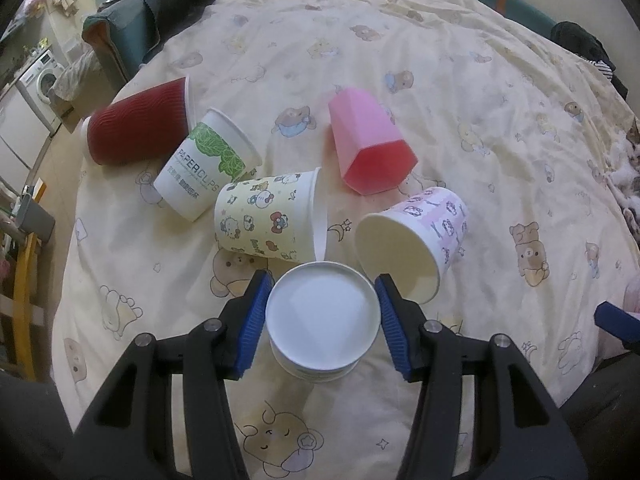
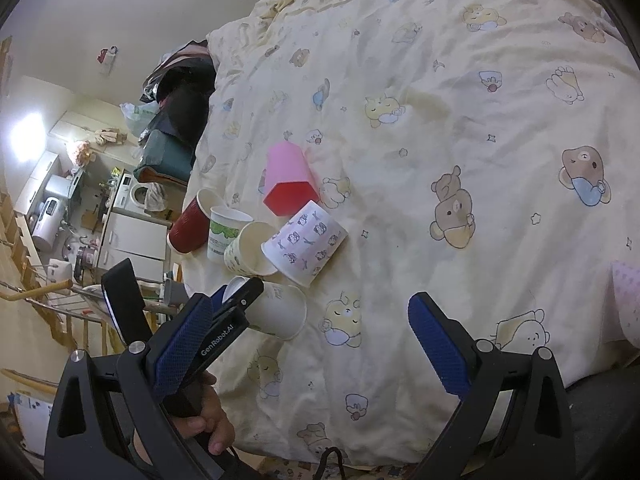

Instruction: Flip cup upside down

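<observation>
Your left gripper (image 1: 322, 320) fingers straddle the white paper cup (image 1: 323, 322), base up on the near bed, barely touching. It's light and crushable; grip its sidewall gently. Right gripper (image 2: 316, 344) fingers gape, empty.

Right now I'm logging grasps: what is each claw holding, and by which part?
The left claw brackets the inverted white cup near its base; contact is unclear. The right claw holds nothing.

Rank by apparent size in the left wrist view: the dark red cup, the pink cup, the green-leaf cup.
1. Dark red cup and pink cup: they look alike, so I give no order between them.
2. Green-leaf cup: smallest, though fisheye distortion leaves some doubt.
</observation>
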`<state>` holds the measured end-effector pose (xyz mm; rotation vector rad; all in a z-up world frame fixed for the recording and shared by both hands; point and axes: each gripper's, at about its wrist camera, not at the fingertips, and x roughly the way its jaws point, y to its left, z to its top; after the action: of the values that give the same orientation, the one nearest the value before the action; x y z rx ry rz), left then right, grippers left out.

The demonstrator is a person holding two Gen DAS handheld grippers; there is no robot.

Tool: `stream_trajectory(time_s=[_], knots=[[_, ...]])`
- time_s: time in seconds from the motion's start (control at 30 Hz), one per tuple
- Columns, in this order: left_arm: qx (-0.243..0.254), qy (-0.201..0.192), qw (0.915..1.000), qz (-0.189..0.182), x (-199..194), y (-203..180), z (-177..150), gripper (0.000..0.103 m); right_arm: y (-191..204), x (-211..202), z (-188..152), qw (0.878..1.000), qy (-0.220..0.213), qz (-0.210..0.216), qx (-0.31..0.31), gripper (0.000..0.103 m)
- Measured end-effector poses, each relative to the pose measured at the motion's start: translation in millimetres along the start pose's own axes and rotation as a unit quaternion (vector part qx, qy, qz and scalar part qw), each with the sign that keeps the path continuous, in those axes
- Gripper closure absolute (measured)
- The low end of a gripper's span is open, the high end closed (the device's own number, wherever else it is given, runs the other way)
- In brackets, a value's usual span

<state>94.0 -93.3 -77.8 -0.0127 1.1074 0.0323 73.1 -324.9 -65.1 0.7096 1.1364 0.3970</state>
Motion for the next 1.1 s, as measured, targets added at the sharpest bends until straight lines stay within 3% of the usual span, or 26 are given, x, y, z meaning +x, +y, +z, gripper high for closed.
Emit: stream_trajectory(time_s=[0.13, 0.3, 0.47, 0.67, 0.87, 1.0, 1.03, 1.07, 1.1], knots=[[0.0, 0.017, 0.9998, 0.006, 5, -1, -1, 0.046, 0, 1, -1, 1.0, 0.0, -0.005, -0.003, 0.003], [0.004, 0.012, 0.9998, 0.015, -1, -3, -3, 0.019, 1, 1, -2, 1.0, 0.001, -0.006, -0.003, 0.003], [0.006, 0.009, 0.9999, 0.004, -13, -2, -6, 0.019, 1, 1, -2, 1.0, 0.001, -0.005, -0.005, 0.003], [0.0, -0.047, 0.9987, -0.02, -73, 13, -18, 0.019, 6, 1, -2, 1.0, -0.004, -0.003, -0.019, 0.003], [-0.005, -0.113, 0.9935, -0.003, -132, 58, -36, 0.019, 43, -15, -14, 0.991, -0.052, -0.041, -0.113, 0.003], [-0.02, -0.132, 0.991, 0.008, -148, 87, -56, 0.018, 78, -28, -43, 0.977, -0.089, -0.06, -0.184, 0.001], [-0.028, -0.137, 0.9902, 0.011, -151, 95, -62, 0.014, 86, -31, -52, 0.973, -0.096, -0.062, -0.2, 0.001], [-0.035, -0.136, 0.99, 0.015, -152, 100, -67, 0.002, 91, -33, -57, 0.97, -0.1, -0.064, -0.211, 0.0], [-0.045, -0.135, 0.9896, 0.019, -152, 106, -73, 0.0, 100, -35, -69, 0.965, -0.108, -0.068, -0.229, 0.0]])
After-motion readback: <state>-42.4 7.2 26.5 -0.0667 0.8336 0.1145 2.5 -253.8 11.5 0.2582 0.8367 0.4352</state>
